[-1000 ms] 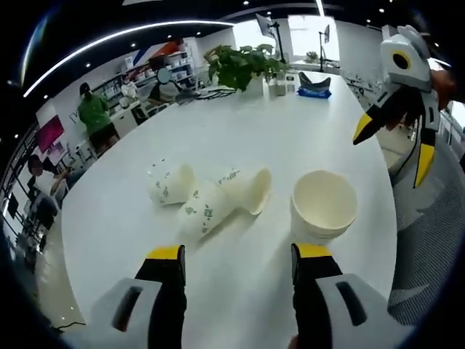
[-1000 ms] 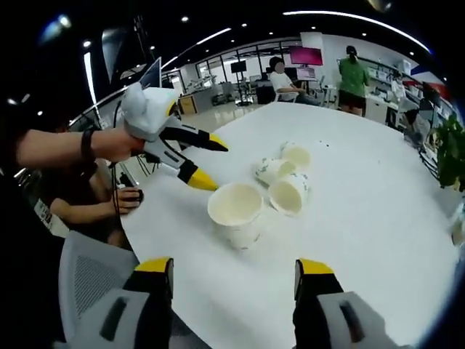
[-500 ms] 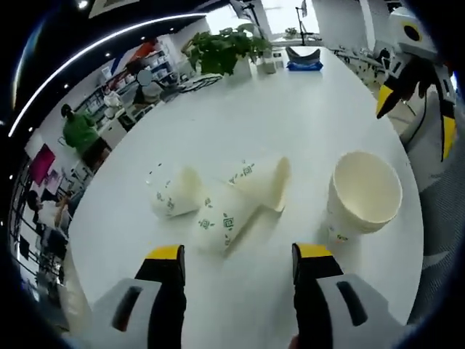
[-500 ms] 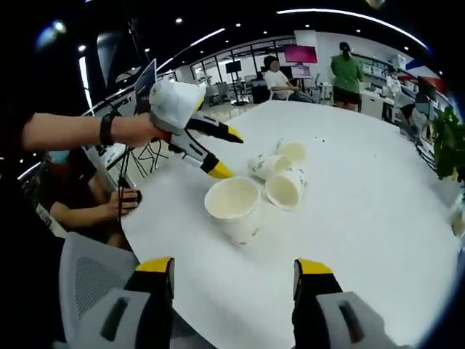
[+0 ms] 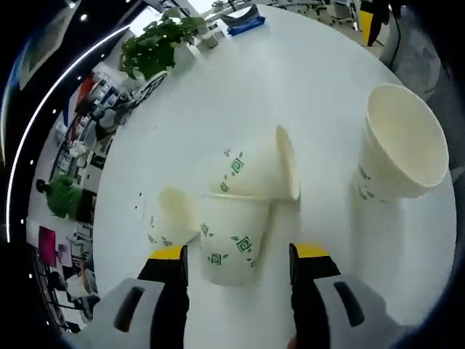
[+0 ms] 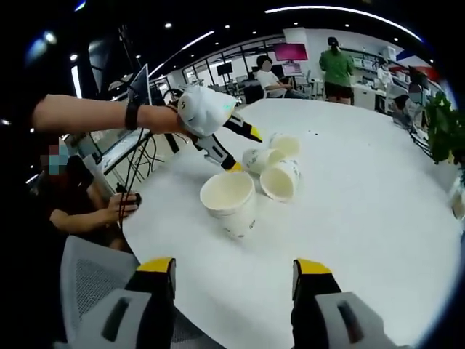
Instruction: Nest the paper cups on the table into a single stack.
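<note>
Left hand-held gripper, jaws spread and pinching nothing, is hovering just over the nearest lying cup, its base pointing at 6 o'clock between the jaws, apparently lining up for a grab. Two more cups are lying on the tabletop: one at 12 o'clock touching the first, one at 9 o'clock beside it, so the crowding is likely hampering a clean pinch. An upright stack is waiting at 2 o'clock as the target. Right hand-held gripper is hanging back, jaws spread and empty, well apart from the stack. A plant is sitting far off at 11 o'clock.
</note>
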Tool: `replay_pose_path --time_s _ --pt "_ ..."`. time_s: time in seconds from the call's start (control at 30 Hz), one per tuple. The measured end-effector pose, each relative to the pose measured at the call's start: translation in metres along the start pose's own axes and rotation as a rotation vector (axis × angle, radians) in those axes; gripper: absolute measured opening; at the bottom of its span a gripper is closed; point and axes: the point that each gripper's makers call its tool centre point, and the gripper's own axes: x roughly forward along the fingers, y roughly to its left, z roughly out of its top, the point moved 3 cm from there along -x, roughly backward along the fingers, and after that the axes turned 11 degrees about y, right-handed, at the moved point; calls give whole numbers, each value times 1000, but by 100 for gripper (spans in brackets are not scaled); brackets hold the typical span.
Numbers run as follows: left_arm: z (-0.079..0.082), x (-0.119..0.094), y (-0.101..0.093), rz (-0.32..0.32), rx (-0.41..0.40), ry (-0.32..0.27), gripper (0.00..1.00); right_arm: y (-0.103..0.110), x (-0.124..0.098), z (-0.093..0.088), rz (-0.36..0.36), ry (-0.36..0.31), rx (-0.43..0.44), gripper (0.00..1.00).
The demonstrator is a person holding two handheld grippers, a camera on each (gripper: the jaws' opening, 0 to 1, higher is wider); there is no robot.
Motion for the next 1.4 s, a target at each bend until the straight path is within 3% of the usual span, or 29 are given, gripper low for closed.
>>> replay_pose_path --time_s 0.1,0.17,0.23,0.53,1.03,1.4 --pt "1 1 -2 -13 25 14 51 -1 -2 -2 0 1 14 64" --pt "0 14 -1 -18 39 20 47 -1 -1 -4 0 3 19 63" --pt "-2 19 -1 -27 30 24 39 -1 -1 -5 0 5 21 63" --pt "-14 21 -5 -30 -38 27 36 -3 -1 -4 -3 1 31 61" --pt "-53 -22 -28 23 -206 -1 36 -3 -7 13 10 -20 0 60" --pt "-67 -50 -29 68 -274 -10 36 0 -6 27 32 -21 -46 59"
